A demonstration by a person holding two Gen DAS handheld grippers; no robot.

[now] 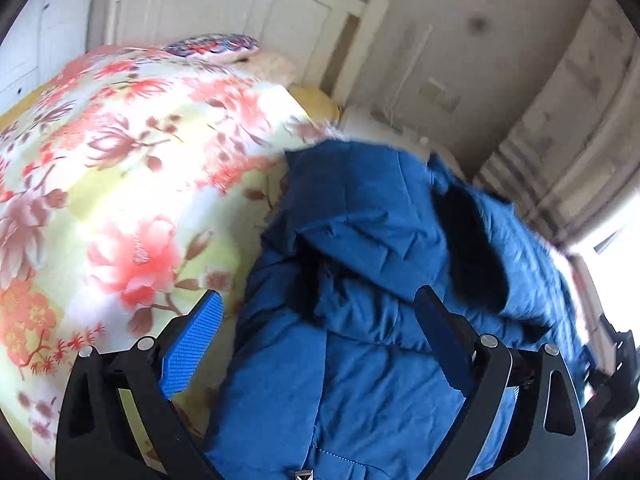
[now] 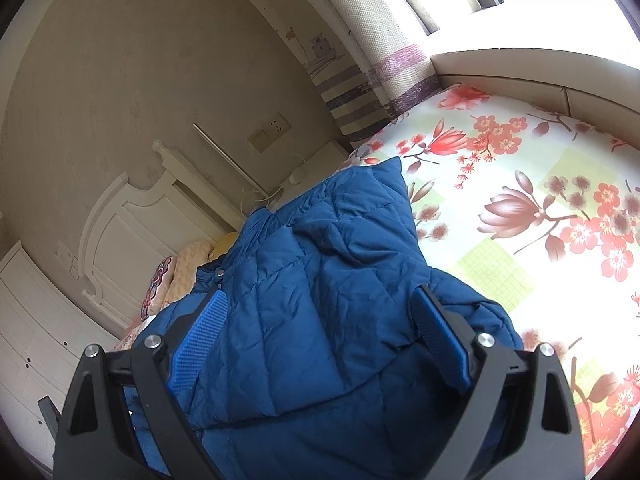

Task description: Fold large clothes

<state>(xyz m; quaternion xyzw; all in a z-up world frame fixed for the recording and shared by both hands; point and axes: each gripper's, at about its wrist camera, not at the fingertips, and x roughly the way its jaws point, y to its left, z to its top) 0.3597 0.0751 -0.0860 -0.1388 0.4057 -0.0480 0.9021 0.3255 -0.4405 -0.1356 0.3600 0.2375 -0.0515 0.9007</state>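
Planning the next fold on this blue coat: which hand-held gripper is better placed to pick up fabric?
Probably the right hand-held gripper: its open jaws straddle a raised fold of the blue coat. The left one hovers open, its view blurred.

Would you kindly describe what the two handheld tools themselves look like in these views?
Both look alike. The left tool and right tool each have a matte black frame with triangular cut-outs, silver round bolt heads at the pivots, and two black fingers faced with ribbed blue pads. No cables or sleeves show.

Each gripper point(image 1: 320, 340) point(image 2: 320, 332) is black-framed, with ribbed blue pads (silver screws above).
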